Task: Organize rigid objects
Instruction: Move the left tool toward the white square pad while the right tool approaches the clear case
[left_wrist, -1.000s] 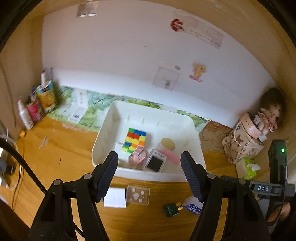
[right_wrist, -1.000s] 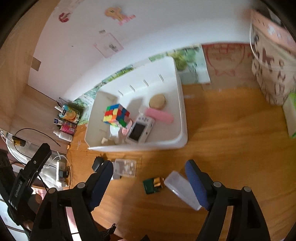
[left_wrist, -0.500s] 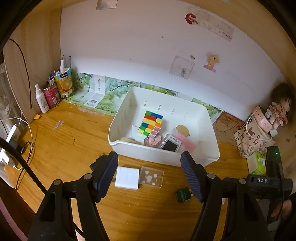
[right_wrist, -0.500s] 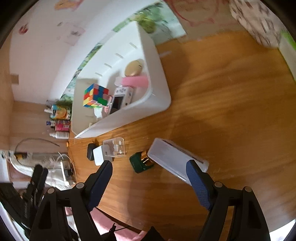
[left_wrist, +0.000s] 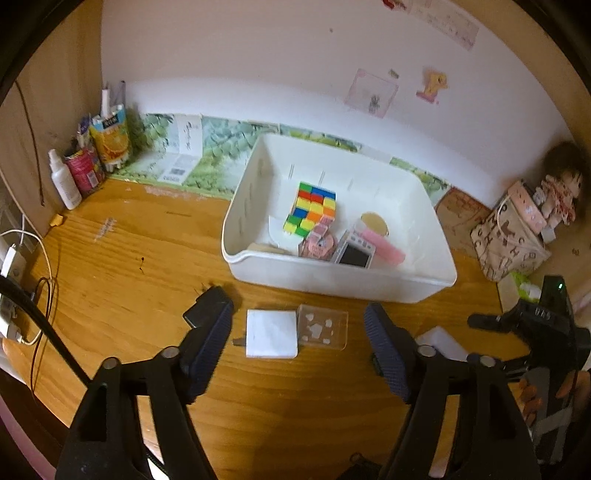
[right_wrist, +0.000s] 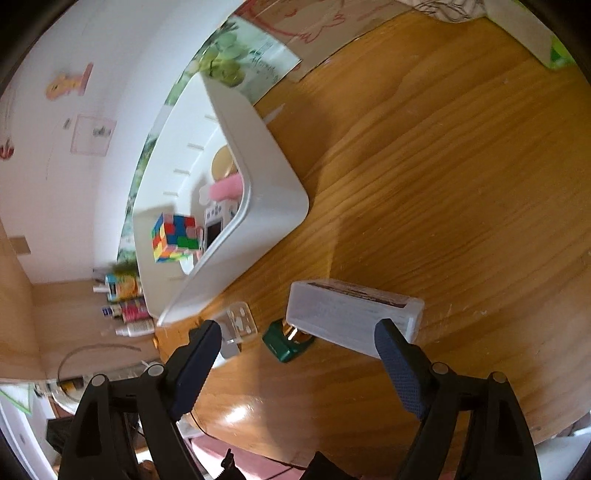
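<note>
On wooden desk (left_wrist: 122, 258), white bin (left_wrist: 332, 284)

**Left gripper above two small boxes by the bin**

The left gripper (left_wrist: 298, 332) hangs over the wooden table (left_wrist: 129, 258), its jaws opening, nothing pressed between them. Just in front of the white bin (left_wrist: 332, 284) lie a white square box (left_wrist: 272, 333) and, touching it, a clear case (left_wrist: 323, 326). Inside the bin sits a colour cube (left_wrist: 310, 208).
</note>
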